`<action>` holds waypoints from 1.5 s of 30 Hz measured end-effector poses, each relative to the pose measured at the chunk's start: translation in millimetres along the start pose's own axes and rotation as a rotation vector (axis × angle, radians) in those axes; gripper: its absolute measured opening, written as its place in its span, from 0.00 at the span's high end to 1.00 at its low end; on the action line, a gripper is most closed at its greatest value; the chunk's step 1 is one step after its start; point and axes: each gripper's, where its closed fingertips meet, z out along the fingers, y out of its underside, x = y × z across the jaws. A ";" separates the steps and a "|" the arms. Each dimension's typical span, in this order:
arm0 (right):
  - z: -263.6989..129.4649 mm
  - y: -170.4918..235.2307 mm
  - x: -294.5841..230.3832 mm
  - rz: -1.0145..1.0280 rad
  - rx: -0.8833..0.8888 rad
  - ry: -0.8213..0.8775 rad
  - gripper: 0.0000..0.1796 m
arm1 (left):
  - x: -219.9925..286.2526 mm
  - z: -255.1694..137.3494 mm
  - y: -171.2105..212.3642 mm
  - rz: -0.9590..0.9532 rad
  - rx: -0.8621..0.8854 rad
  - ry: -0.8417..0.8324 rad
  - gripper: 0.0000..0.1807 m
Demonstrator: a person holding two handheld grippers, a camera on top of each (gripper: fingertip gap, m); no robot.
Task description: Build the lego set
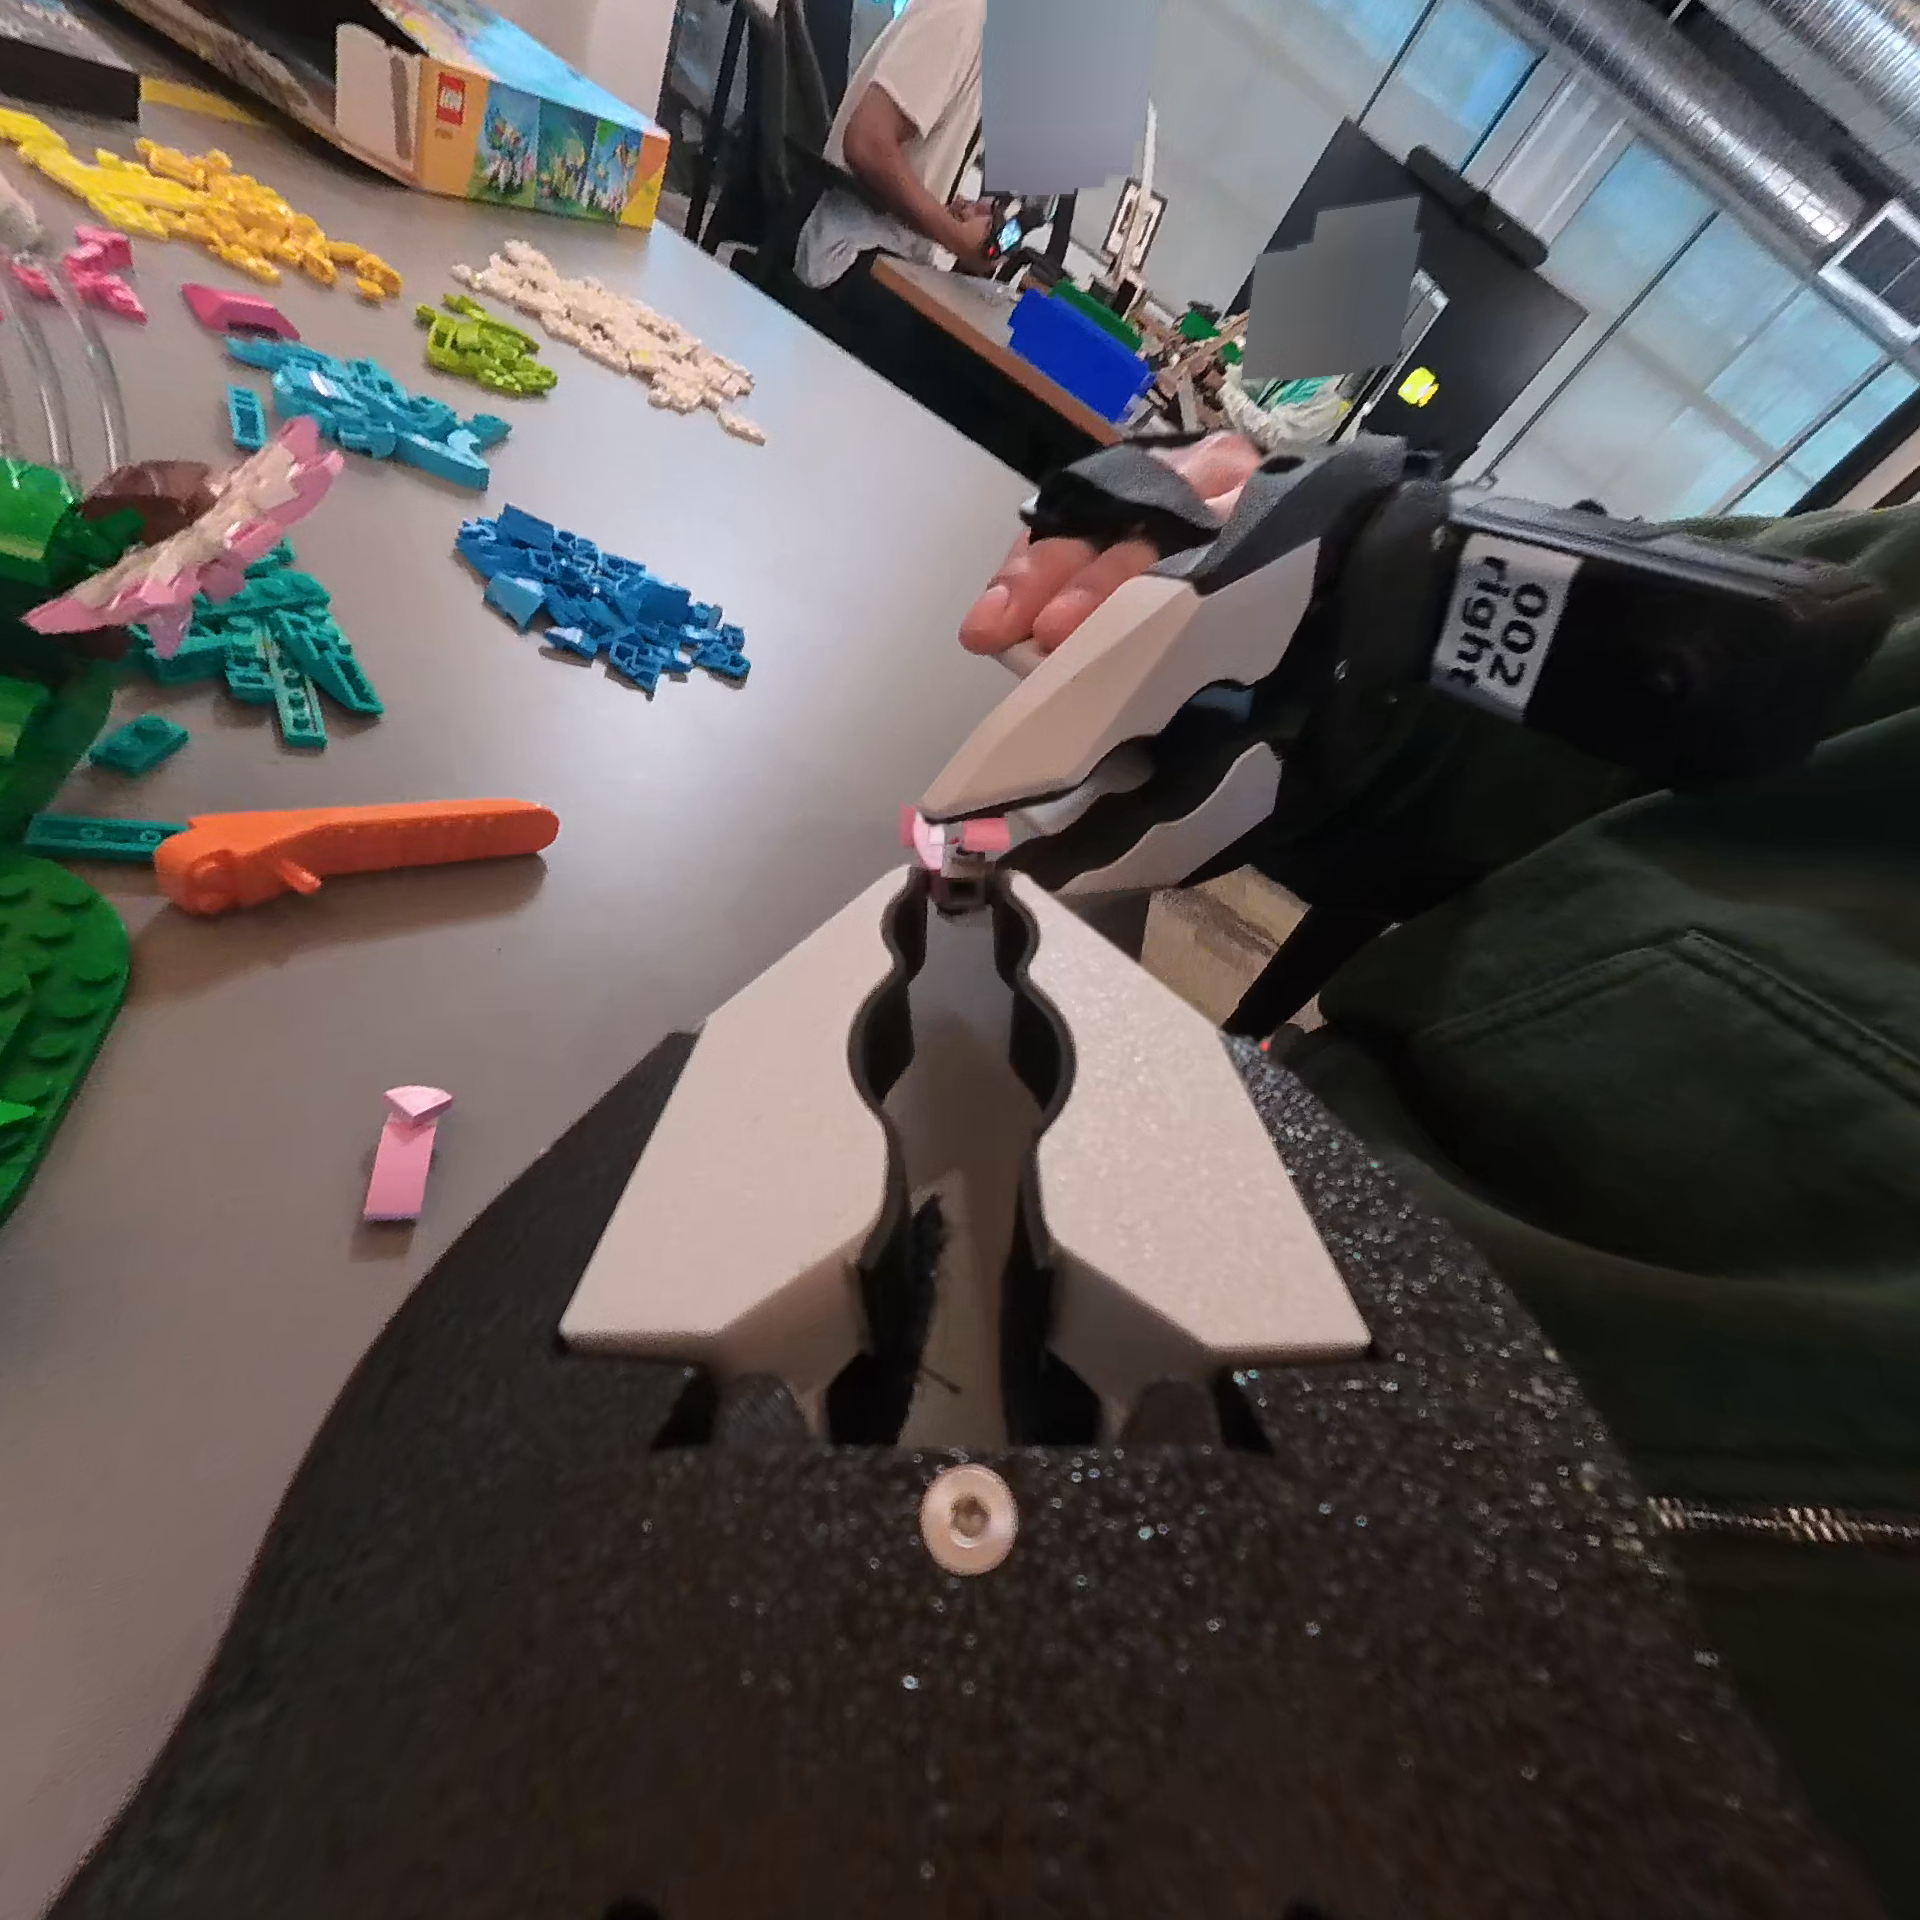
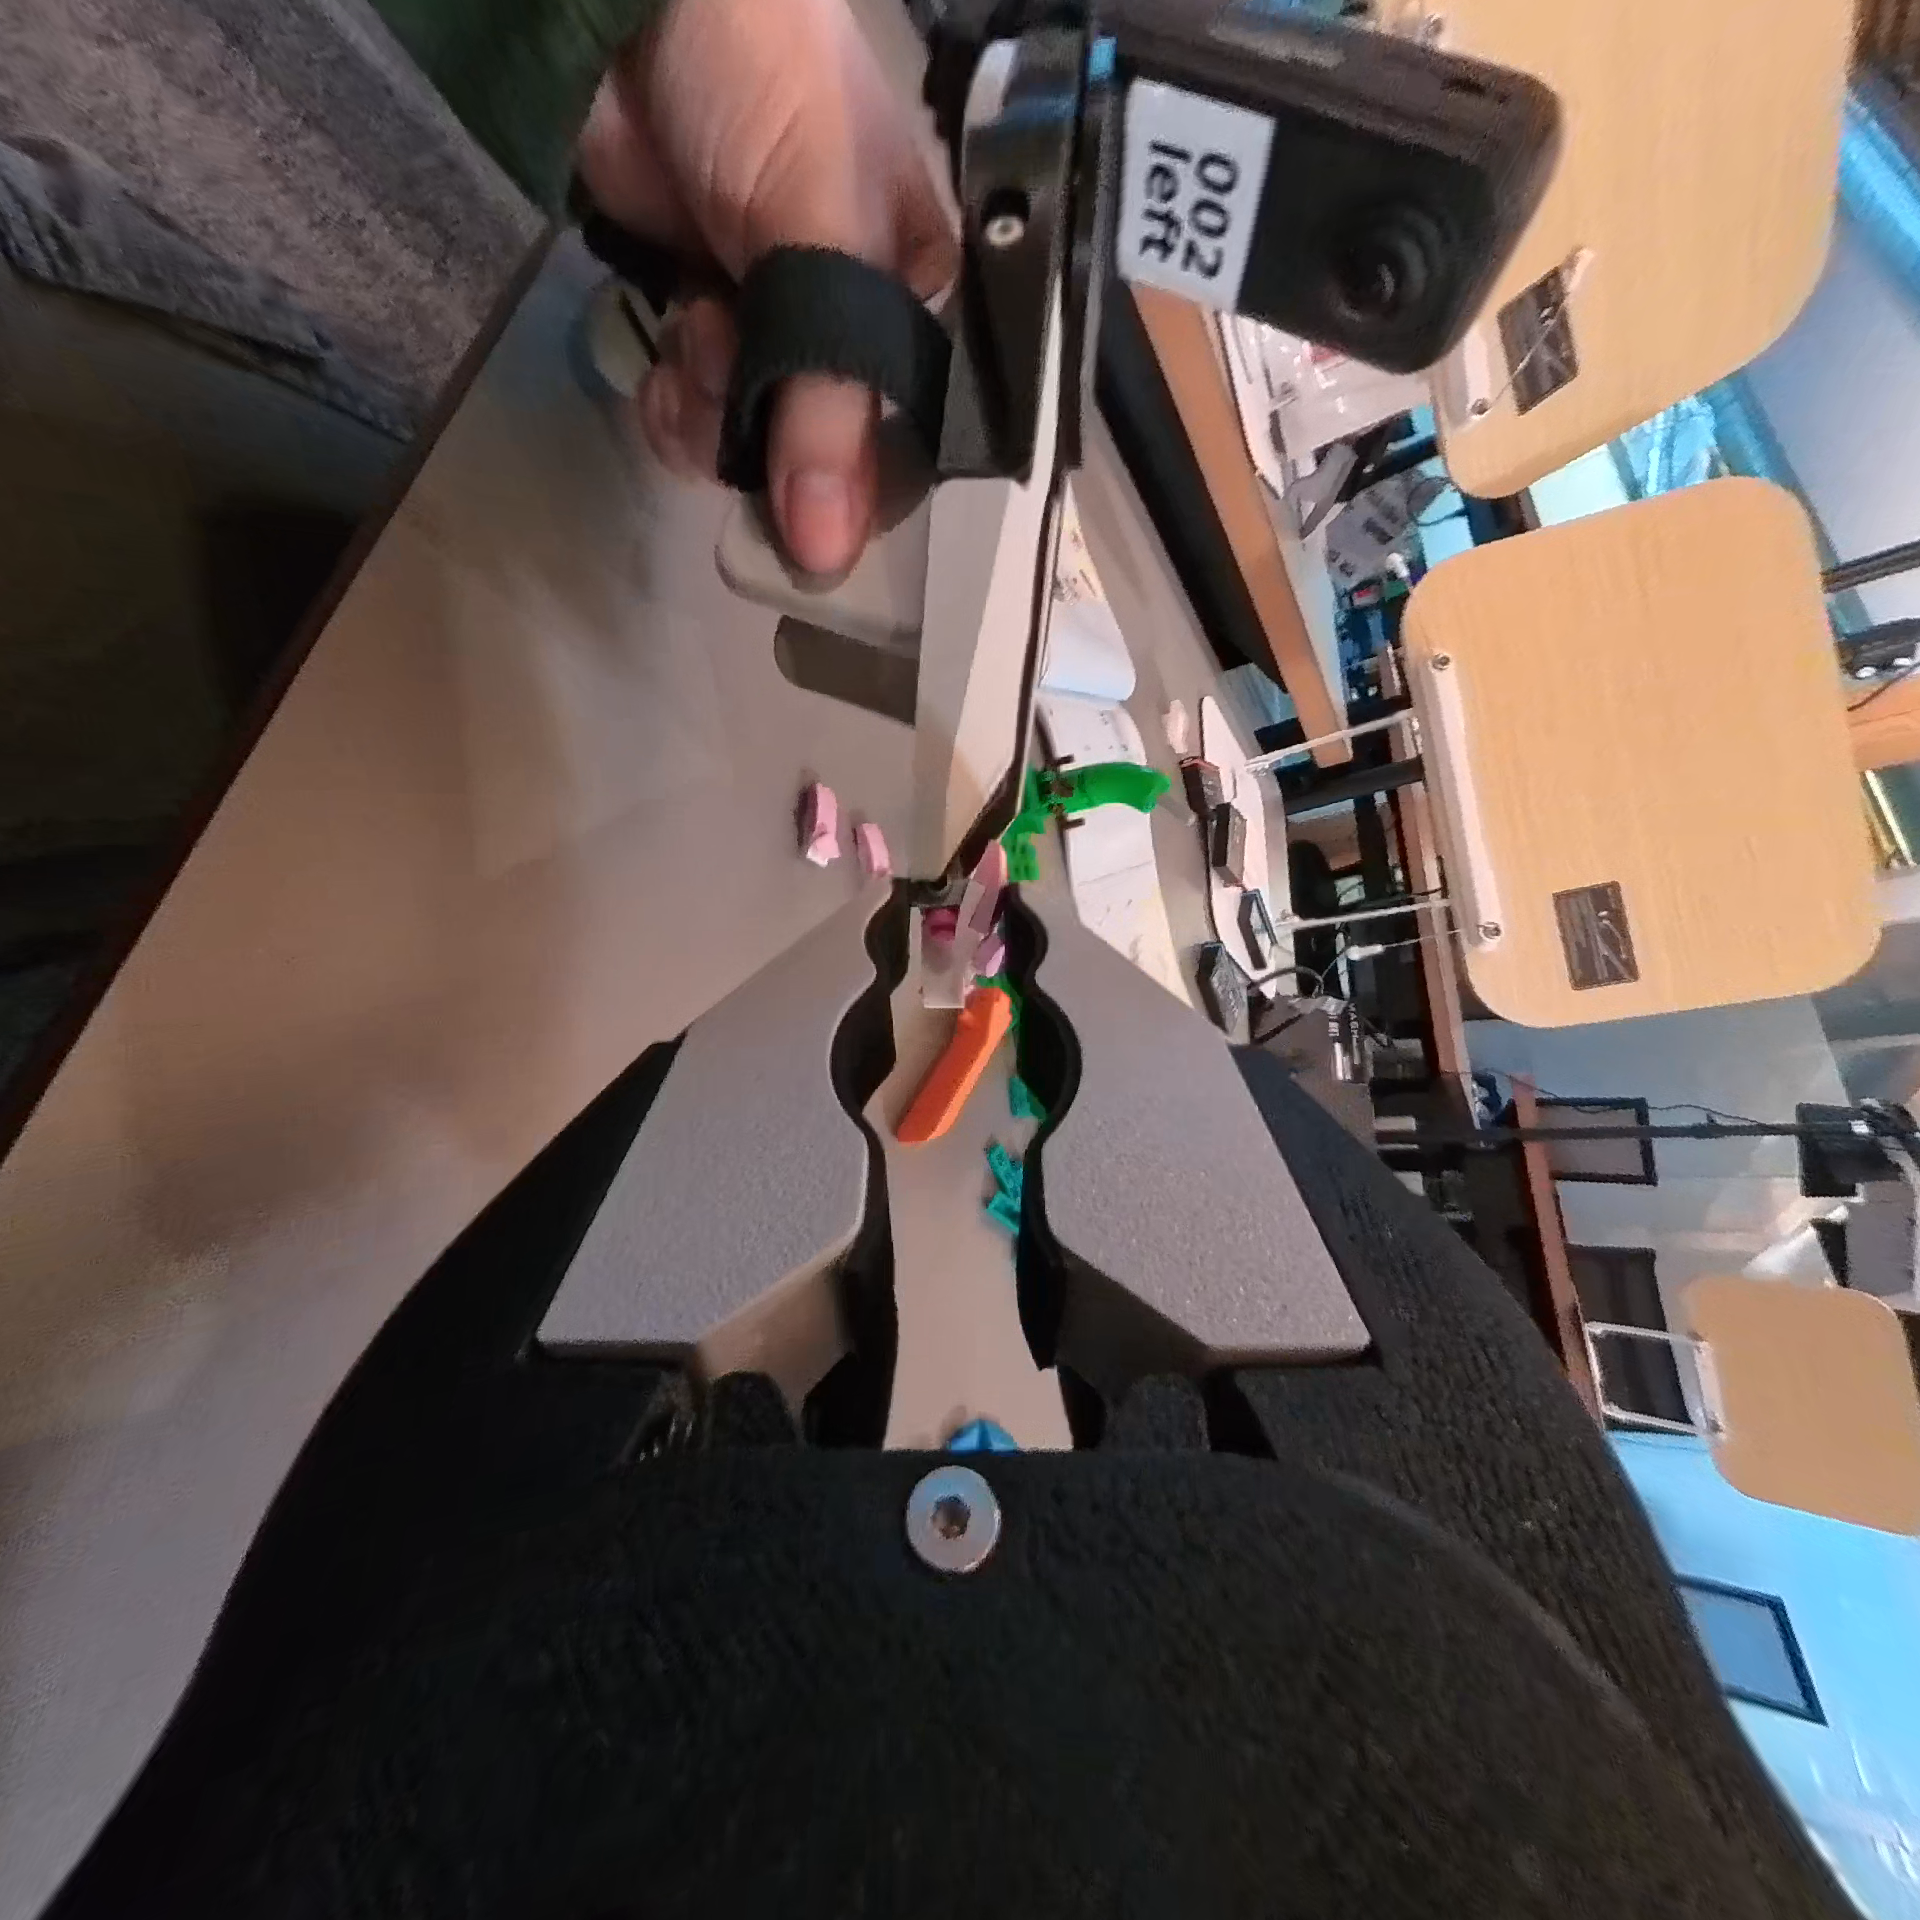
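1. My left gripper point(image 1: 956, 891) has its fingers pinched on the lower end of a small pink and white lego assembly point(image 1: 958, 844), held above the worktop point(image 1: 644, 935) edge.
2. My right gripper point(image 2: 948, 940) meets it tip to tip, its fingers clamped on the upper part of the same assembly point(image 2: 961, 925), so both grippers grasp it at once.
3. Just left of my left fingers a loose pink piece point(image 1: 405, 1153) lies flat on the worktop.
4. Beyond it lies the orange brick separator point(image 1: 353, 847), beside the green baseplate point(image 1: 52, 997) at the left edge.
5. Further back a pink and white flower build point(image 1: 197, 540) rests over a teal pile point(image 1: 281, 655), with a blue pile point(image 1: 603, 597) to its right.
6. Behind those come cyan point(image 1: 364, 410), lime point(image 1: 483, 348), white point(image 1: 613, 327) and yellow point(image 1: 208, 203) piles.
7. The lego box point(image 1: 499, 114) lies open at the far end.
8. In the right wrist view, two more pink pieces point(image 2: 842, 831) sit near the worktop edge.
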 end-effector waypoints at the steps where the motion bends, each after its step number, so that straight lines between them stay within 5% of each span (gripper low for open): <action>1: 0.9 2.8 -2.2 -0.019 -0.024 -0.016 0.91 | -1.3 0.4 2.3 0.000 -0.017 -0.010 0.94; 26: 8.4 22.7 -40.8 -0.661 -0.180 -0.200 0.95 | -16.2 13.1 43.2 -0.034 -0.238 -0.095 0.94; 35: 6.9 22.3 -38.1 -0.157 -0.106 -0.285 0.94 | -13.3 11.9 36.5 -0.105 -0.177 -0.038 0.94; 45: 13.4 24.5 -45.4 -0.262 -0.112 -0.241 0.93 | -19.5 11.8 45.0 -0.187 -0.210 -0.064 0.94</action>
